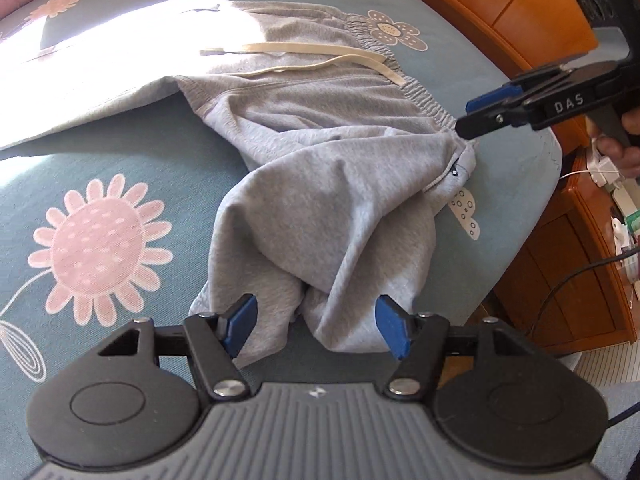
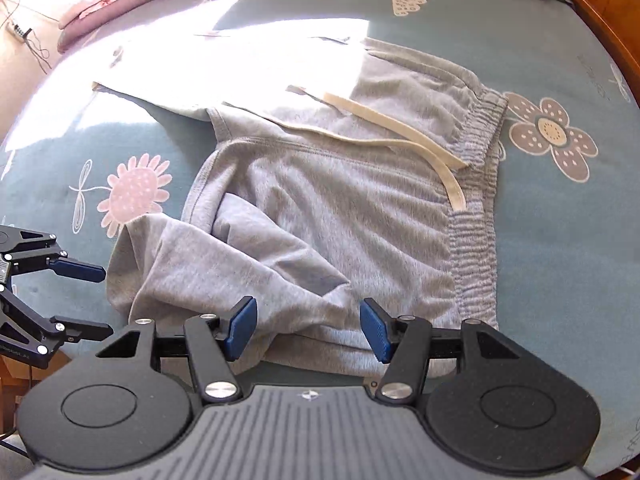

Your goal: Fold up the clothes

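I have the grey pants [image 2: 320,208] lying on the bed [image 2: 560,240], near its wooden-framed edge, with the far part washed out in a sun patch. The waistband [image 2: 476,208] runs gathered along one side, and a cream drawstring [image 2: 400,136] trails loose across the front. One leg is doubled back over the seat in a lumpy heap just beyond my tongs.

Both tongs stand apart and hold nothing. The left tongs [image 1: 316,326] hang over the bunched leg end, cloth showing between the pads but not pinched. The right tongs [image 2: 308,328] hover over the near hem, likewise clear of it.

I judge this to be soft, thick fleece: light, limp, no stiffness to carry a fold, so it will sag and drag wherever it is unsupported. It should not slip much between the ribbed blue pads, but a shallow pinch may catch only the top layer. The best holds, I think, are the elastic waistband corner and the leg hem, where the cloth is thickest. The drawstring is a poor hold; it would just pull through. Nothing fragile here.
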The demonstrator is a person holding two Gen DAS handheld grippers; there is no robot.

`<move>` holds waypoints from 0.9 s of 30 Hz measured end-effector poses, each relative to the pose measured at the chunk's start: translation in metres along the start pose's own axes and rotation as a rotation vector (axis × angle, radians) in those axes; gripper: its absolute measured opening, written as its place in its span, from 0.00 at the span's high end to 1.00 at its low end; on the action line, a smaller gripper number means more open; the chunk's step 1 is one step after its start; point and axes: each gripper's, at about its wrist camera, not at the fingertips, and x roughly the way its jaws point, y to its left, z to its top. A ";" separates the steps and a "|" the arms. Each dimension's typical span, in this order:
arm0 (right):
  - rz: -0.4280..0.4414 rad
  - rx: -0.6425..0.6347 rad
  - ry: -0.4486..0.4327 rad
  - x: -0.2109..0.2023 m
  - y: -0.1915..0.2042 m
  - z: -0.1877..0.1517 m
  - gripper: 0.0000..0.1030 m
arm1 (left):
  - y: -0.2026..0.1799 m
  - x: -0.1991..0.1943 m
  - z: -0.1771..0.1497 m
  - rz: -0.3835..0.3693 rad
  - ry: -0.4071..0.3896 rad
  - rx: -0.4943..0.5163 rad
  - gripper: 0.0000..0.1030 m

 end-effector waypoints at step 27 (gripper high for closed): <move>0.136 -0.967 0.480 0.130 0.222 0.050 0.89 | 0.104 -0.041 -0.100 -0.019 -0.117 -0.142 0.35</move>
